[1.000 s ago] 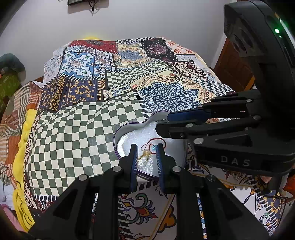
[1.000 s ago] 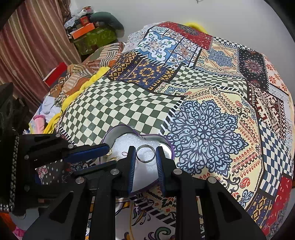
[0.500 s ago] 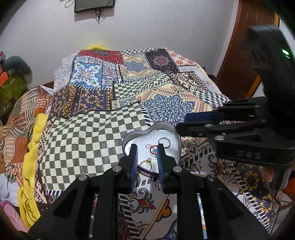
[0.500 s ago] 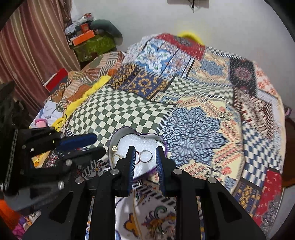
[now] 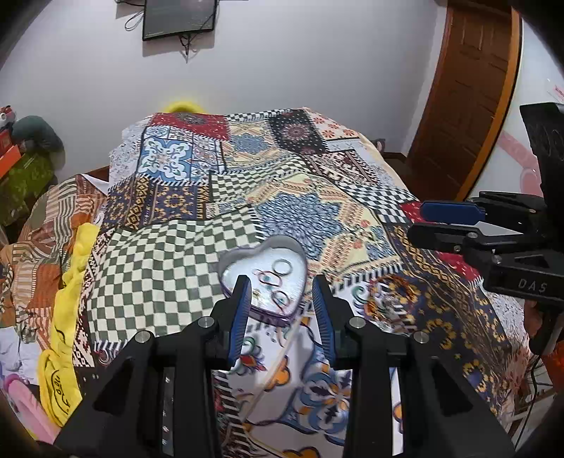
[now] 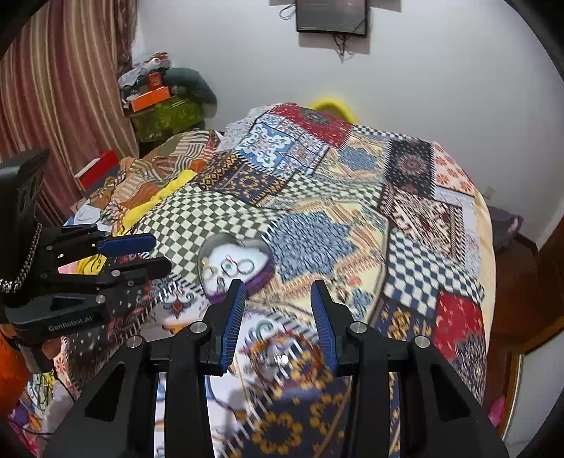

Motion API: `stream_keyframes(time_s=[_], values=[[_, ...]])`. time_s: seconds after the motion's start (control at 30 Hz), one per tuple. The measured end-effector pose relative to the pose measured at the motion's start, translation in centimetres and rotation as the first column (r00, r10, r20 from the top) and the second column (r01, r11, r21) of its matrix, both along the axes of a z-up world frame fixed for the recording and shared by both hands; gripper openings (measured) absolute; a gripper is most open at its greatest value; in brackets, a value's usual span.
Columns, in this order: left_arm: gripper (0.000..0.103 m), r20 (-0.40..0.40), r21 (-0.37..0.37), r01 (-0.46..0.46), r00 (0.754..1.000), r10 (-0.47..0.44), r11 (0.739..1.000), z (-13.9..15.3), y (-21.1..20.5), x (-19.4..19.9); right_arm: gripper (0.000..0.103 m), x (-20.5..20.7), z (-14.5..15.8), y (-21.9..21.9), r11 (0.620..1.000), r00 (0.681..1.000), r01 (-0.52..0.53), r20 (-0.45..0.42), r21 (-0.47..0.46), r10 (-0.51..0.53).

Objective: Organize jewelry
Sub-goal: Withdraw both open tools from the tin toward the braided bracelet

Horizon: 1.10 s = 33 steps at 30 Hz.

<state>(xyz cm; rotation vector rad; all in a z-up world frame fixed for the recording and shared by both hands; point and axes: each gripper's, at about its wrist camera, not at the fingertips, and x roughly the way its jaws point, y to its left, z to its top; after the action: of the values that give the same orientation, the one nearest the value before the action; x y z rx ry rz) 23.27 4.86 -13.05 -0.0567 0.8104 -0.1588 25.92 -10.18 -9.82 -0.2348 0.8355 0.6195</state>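
Both the left gripper [image 5: 282, 306] and right gripper [image 6: 276, 308] are opening, empty, above the heart-shaped purple-walled tin [image 5: 299, 253] holding thin metal rings [image 6: 243, 265], light, slippery, best pinched across the band.

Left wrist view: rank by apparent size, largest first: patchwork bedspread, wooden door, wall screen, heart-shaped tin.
1. patchwork bedspread
2. wooden door
3. wall screen and heart-shaped tin: they look about alike; the tin is far nearer the camera and the screen is cut off at the top, so unranked.
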Motion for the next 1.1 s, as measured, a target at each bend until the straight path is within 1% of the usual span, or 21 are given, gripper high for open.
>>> stream_keyframes(time_s=[0.3,0.43,0.6,0.83,0.87,0.9,0.93,1.1], values=[[0.035,-0.043,0.002,0.068,0.997,-0.068,0.998,-1.1,-3.6,-0.5,0.035,-1.0,-1.8,-3.9,0.998,0.997,0.069,-0.043,0.008,-0.068],[0.035,-0.063,-0.006,0.103,0.993,-0.103,0.995,-1.8,-5.4,-0.2,0.035,-1.2,-3.0,-5.3,0.996,0.994,0.092,-0.060,-0.011,-0.093],[0.035,-0.079,-0.007,0.144,0.986,-0.144,0.990,-2.8,-7.7,0.6,0.035,-1.4,-4.0,-6.6,0.994,0.990,0.105,-0.090,-0.010,-0.106],[0.035,-0.105,0.002,0.203,0.974,-0.202,0.979,-4.2,-10.4,1.8,0.035,-1.3,-4.8,-7.5,0.993,0.986,0.118,-0.121,0.015,-0.115],[0.031,-0.106,0.004,0.217,0.971,-0.216,0.976,-4.4,-10.9,2.0,0.035,-1.4,-4.9,-7.5,0.993,0.986,0.117,-0.123,0.017,-0.114],[0.023,-0.108,0.006,0.228,0.968,-0.226,0.974,-4.5,-11.1,2.2,0.035,-1.4,-5.0,-7.5,0.993,0.986,0.117,-0.125,0.019,-0.114],[0.021,-0.113,0.015,0.237,0.966,-0.234,0.971,-4.7,-11.5,2.4,0.035,-1.5,-5.1,-7.6,0.993,0.985,0.117,-0.129,0.021,-0.113],[0.021,-0.130,0.047,0.249,0.962,-0.241,0.967,-5.7,-12.4,3.3,0.035,-1.4,-5.6,-7.7,0.993,0.983,0.115,-0.144,0.031,-0.109]])
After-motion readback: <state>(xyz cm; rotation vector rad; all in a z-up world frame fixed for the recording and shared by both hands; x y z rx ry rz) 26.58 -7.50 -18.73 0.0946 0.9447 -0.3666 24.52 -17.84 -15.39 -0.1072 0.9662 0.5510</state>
